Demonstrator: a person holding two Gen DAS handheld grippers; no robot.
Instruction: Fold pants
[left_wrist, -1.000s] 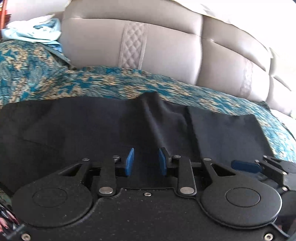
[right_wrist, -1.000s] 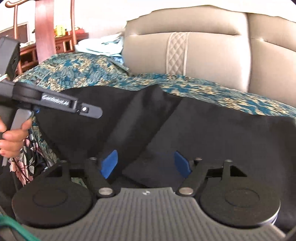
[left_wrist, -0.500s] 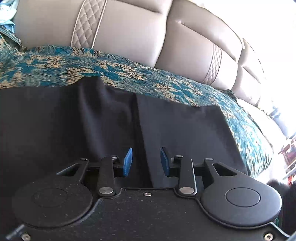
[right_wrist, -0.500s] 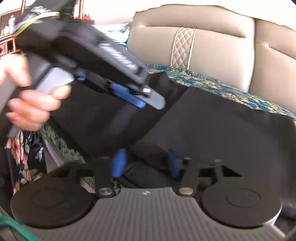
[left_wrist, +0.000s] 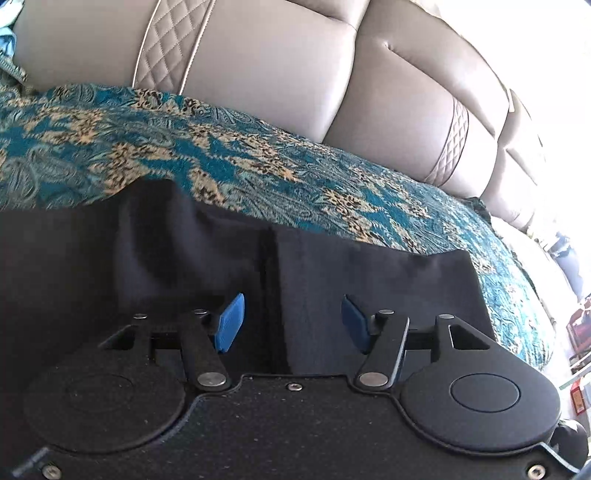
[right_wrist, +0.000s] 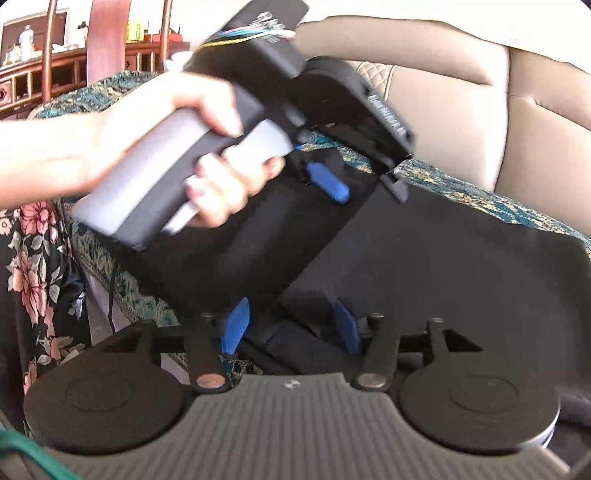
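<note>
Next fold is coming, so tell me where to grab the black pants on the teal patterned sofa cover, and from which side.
Probably take the black pants at their near hem, coming in low from the sofa's front. The cloth lies flat on the teal patterned cover, and a free edge is easiest to pinch. The left gripper and right gripper are both opening over it.

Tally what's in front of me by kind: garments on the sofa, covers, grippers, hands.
Black pants: 1, lying on the cover.
Teal patterned sofa cover: 1.
Grippers: 2, left gripper and right gripper, both with jaws opening over the pants.
Hands in view: 1, the left hand, on the left gripper's handle.
Total: 5.
</note>
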